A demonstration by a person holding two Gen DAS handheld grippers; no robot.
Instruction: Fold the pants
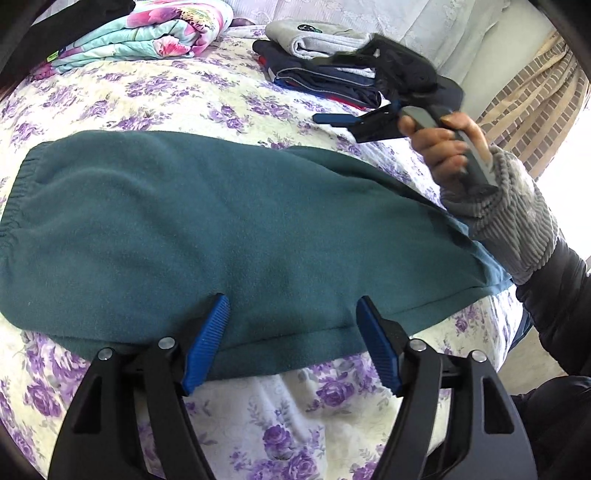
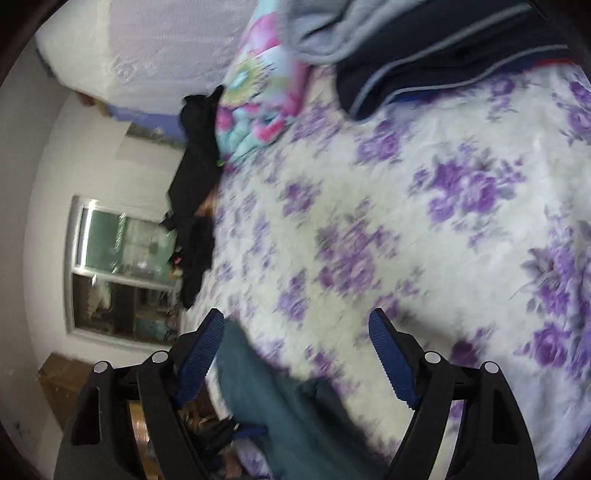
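Note:
Teal fleece pants (image 1: 221,229) lie flat across the flowered bedspread (image 1: 155,99), folded lengthwise, elastic waistband at the left. My left gripper (image 1: 291,325) is open and empty, hovering over the pants' near edge. My right gripper (image 1: 340,120) is held up in a hand above the pants' right end, turned sideways; its blue fingers (image 1: 332,118) stand apart and hold nothing. In the blurred right wrist view the right gripper (image 2: 295,343) is open over the bedspread (image 2: 424,240), with part of the teal pants (image 2: 291,417) below it.
A stack of folded dark and grey clothes (image 1: 325,66) sits at the back of the bed. A folded floral quilt (image 1: 147,33) lies at the back left. A black garment (image 2: 195,199) hangs at the bed's edge. A curtain (image 1: 535,107) is at the right.

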